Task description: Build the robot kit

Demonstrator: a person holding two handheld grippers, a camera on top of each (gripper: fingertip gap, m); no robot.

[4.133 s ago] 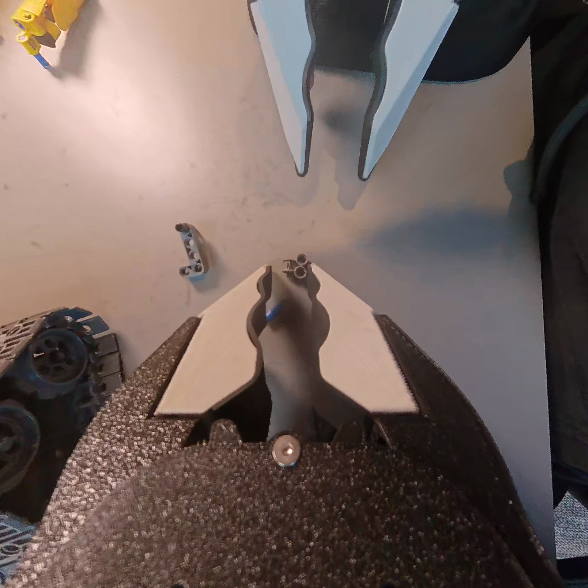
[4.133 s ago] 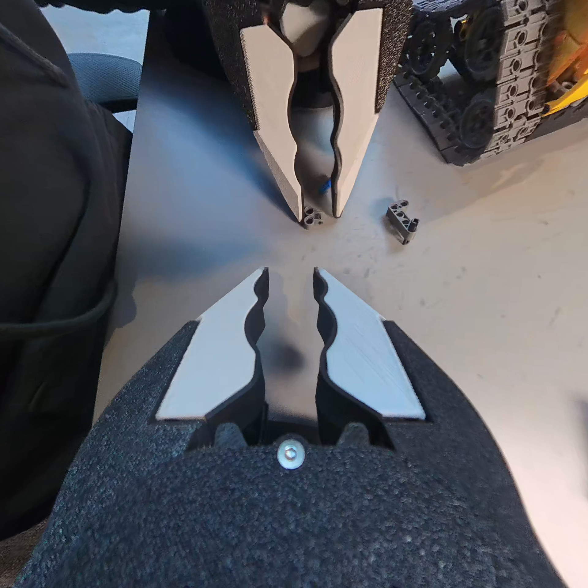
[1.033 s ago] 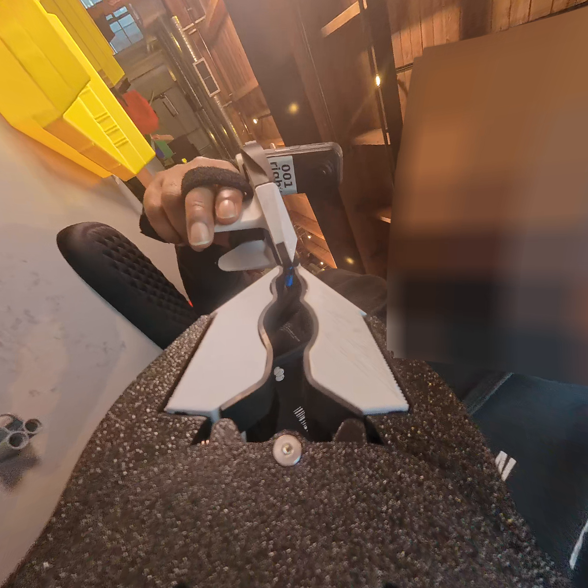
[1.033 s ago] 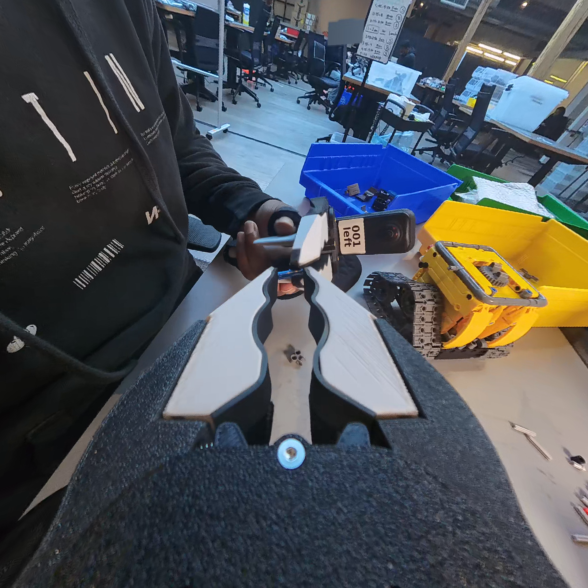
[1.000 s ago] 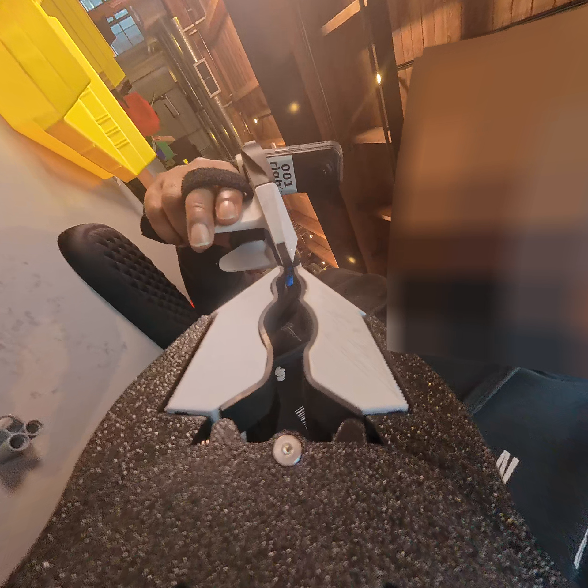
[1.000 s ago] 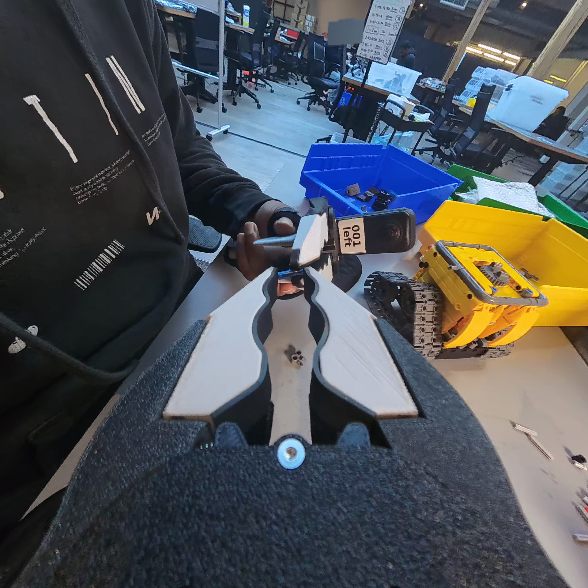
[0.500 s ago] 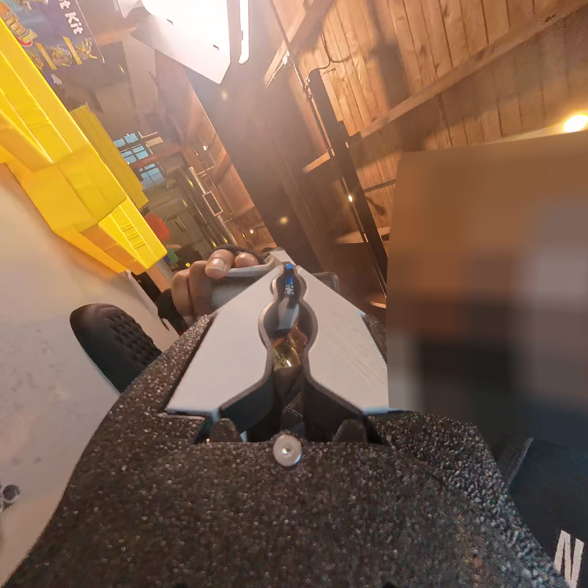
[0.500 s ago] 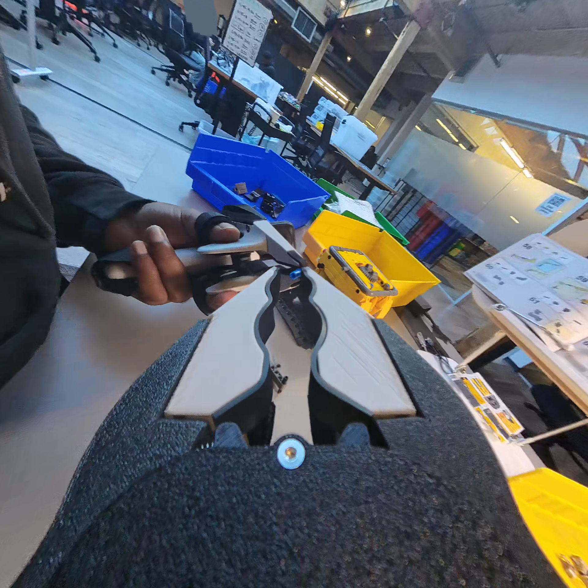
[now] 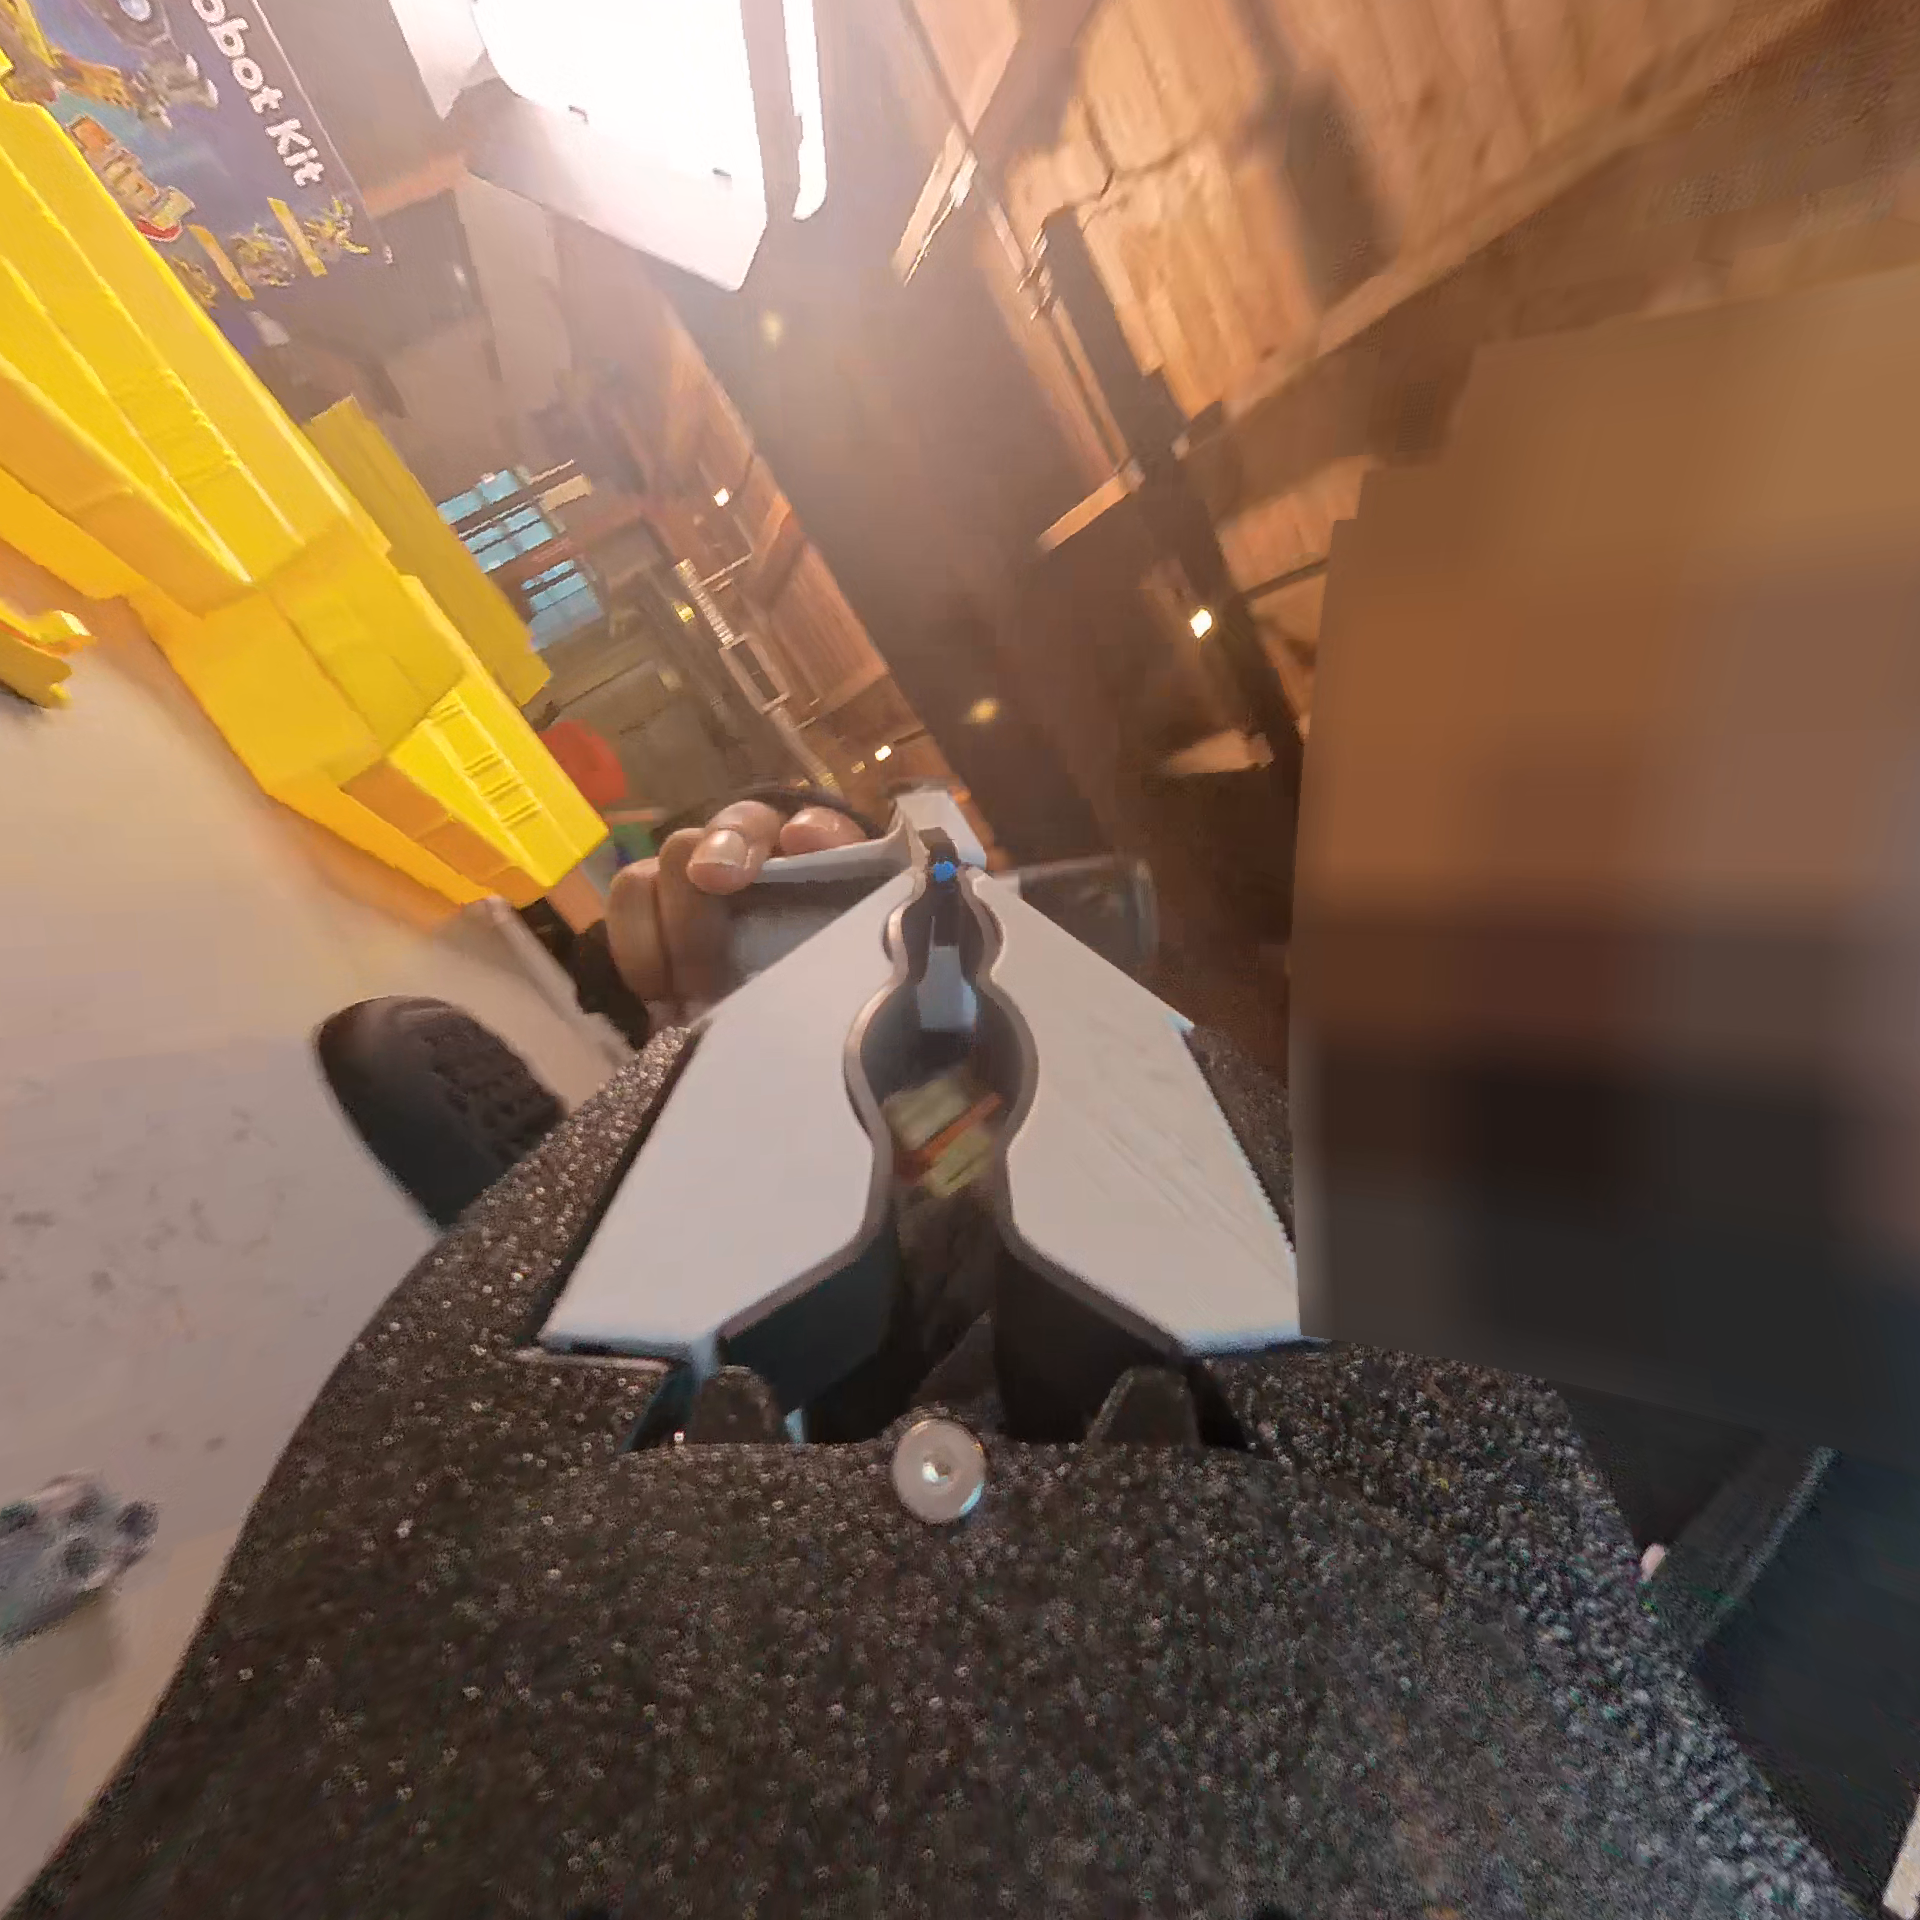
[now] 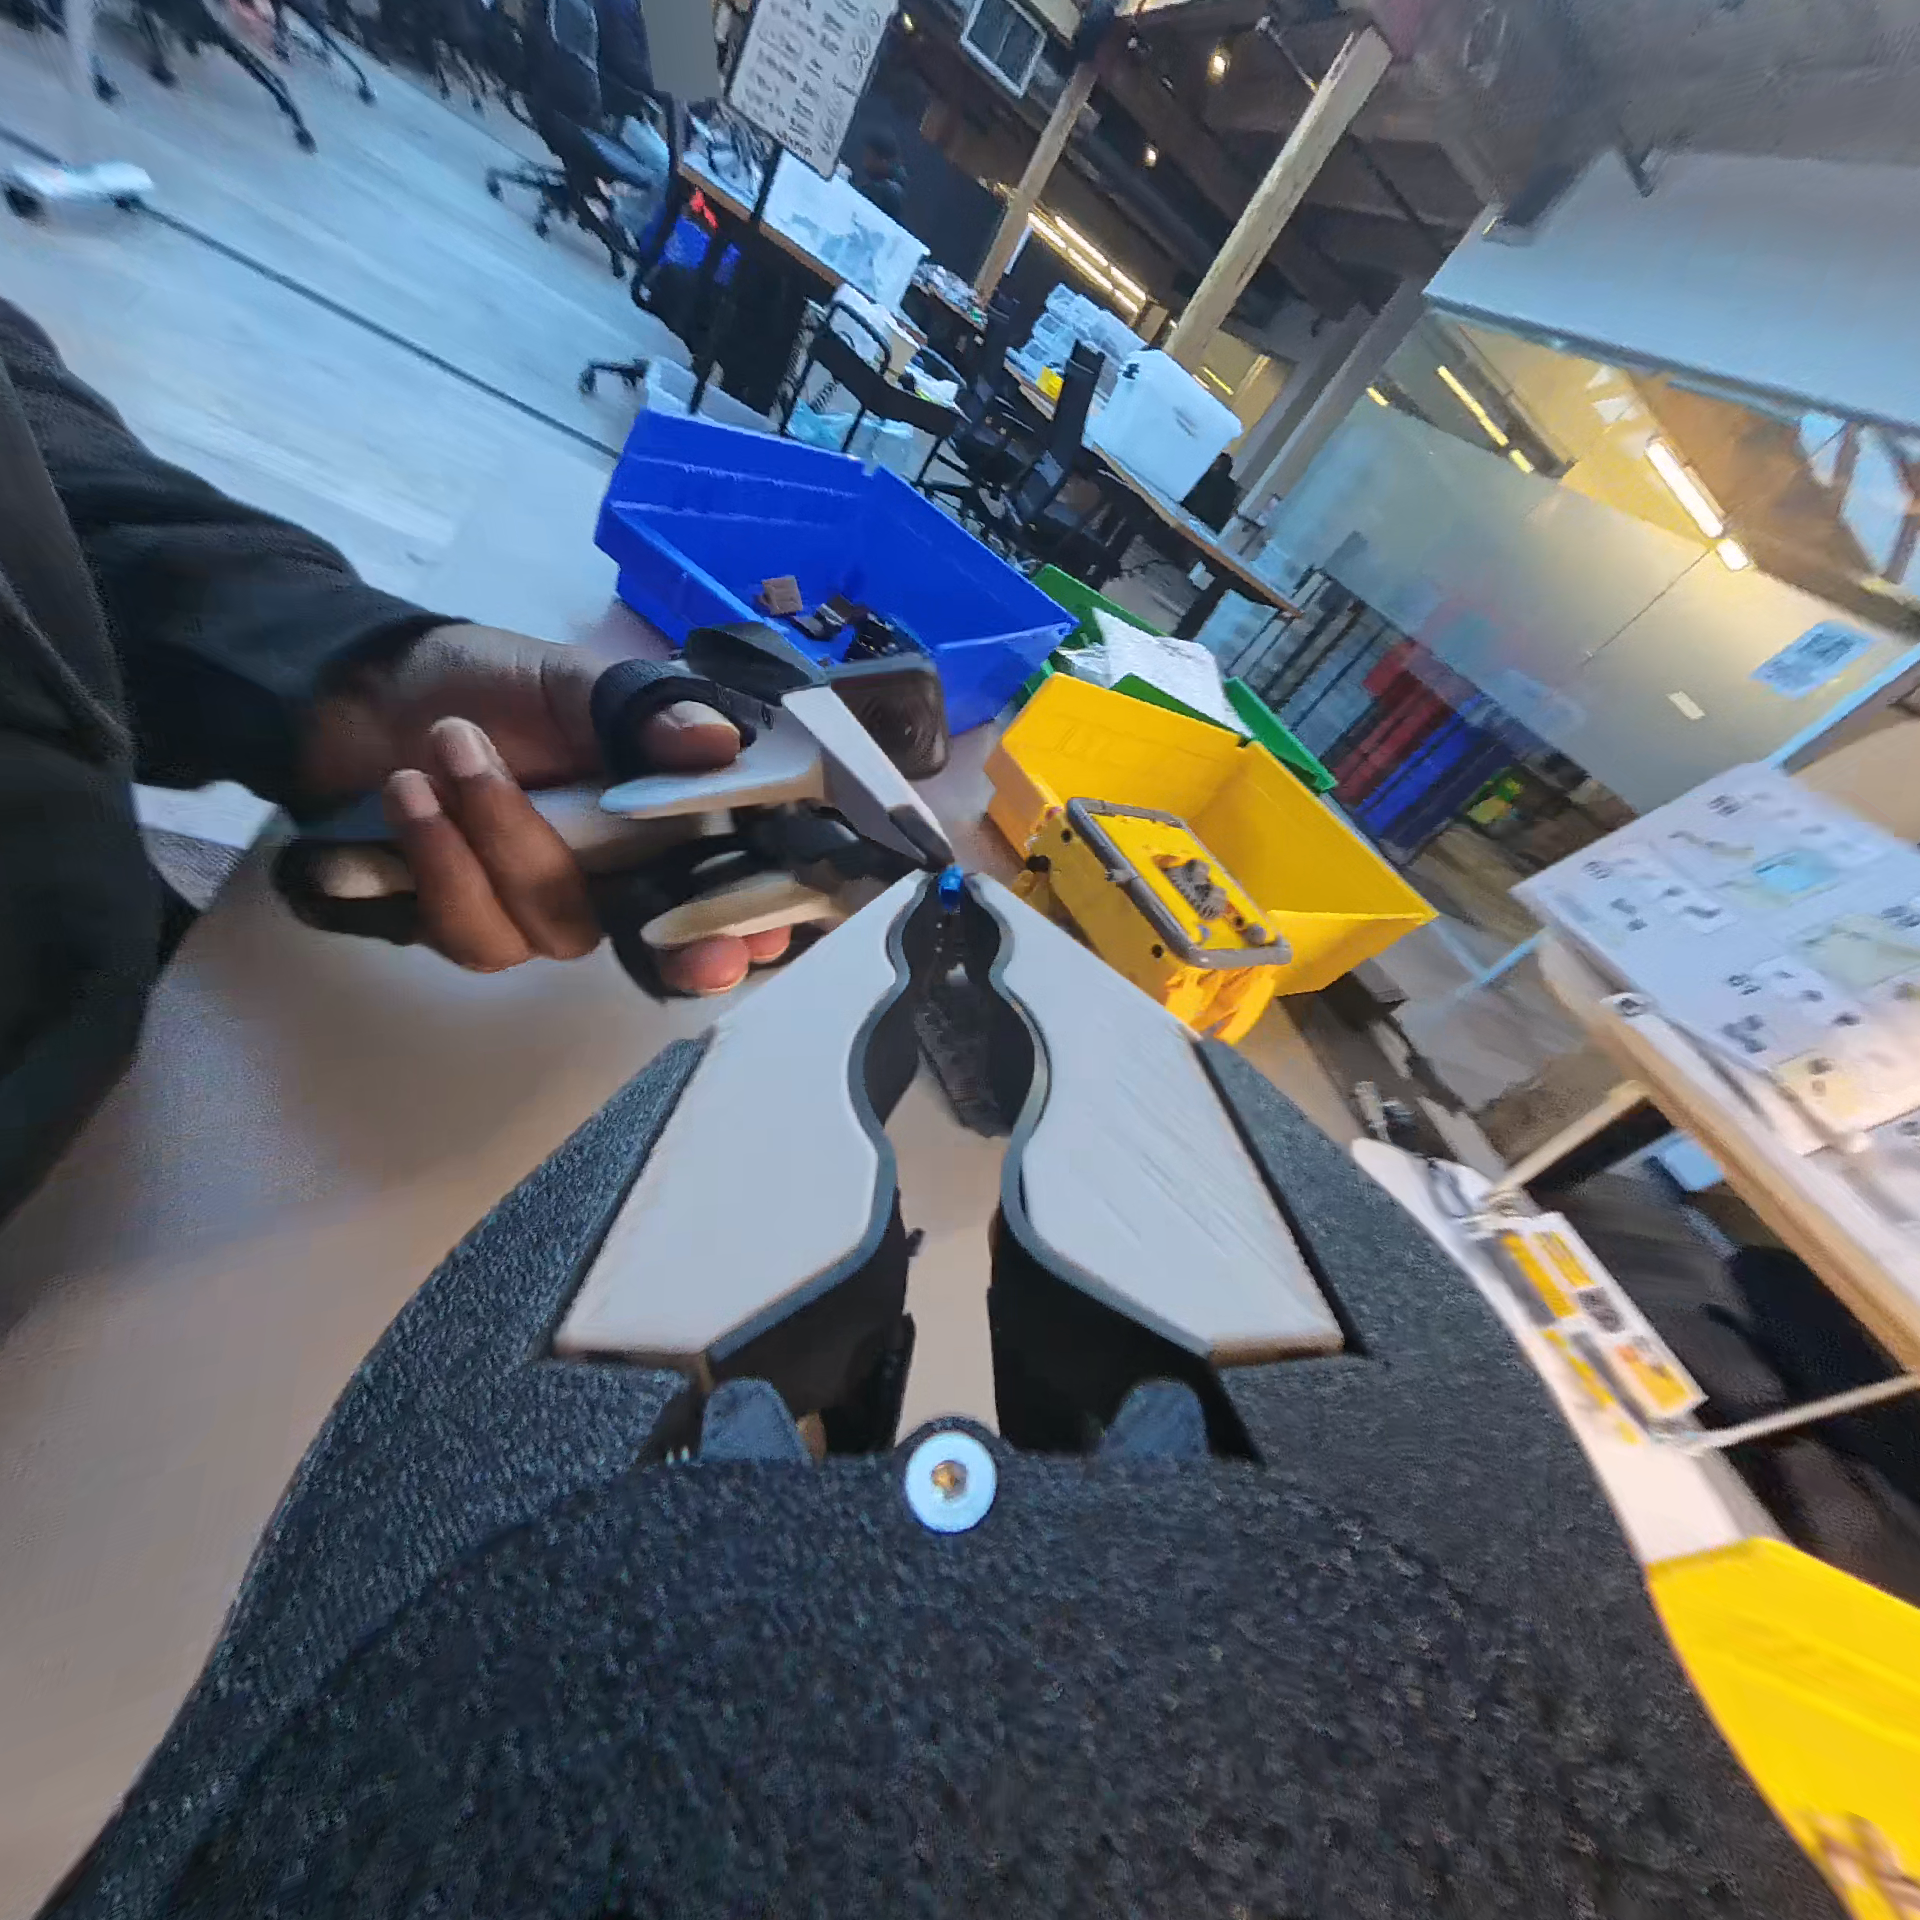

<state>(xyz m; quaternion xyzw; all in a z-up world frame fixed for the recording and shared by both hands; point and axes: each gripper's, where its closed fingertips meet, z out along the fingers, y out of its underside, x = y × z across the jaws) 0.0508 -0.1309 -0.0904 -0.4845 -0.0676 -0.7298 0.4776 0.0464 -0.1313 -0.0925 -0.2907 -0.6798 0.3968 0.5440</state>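
A small blue pin sits between the tips of my left gripper, which is shut on it and held up above the table. In the right wrist view the same blue pin lies between the tips of my right gripper, whose fingers are closed onto it. The two grippers meet tip to tip, roughly at right angles. A hand holds the left gripper's handle. A hand holds the right gripper.
A small grey connector lies on the beige table. Beyond are a yellow tracked vehicle, a blue bin, yellow bins, a black tyre-like part and an instruction sheet.
Both grippers have lifted off the table and tilted up, and now meet tip to tip. My right fingers have closed onto the blue pin held by my left gripper.
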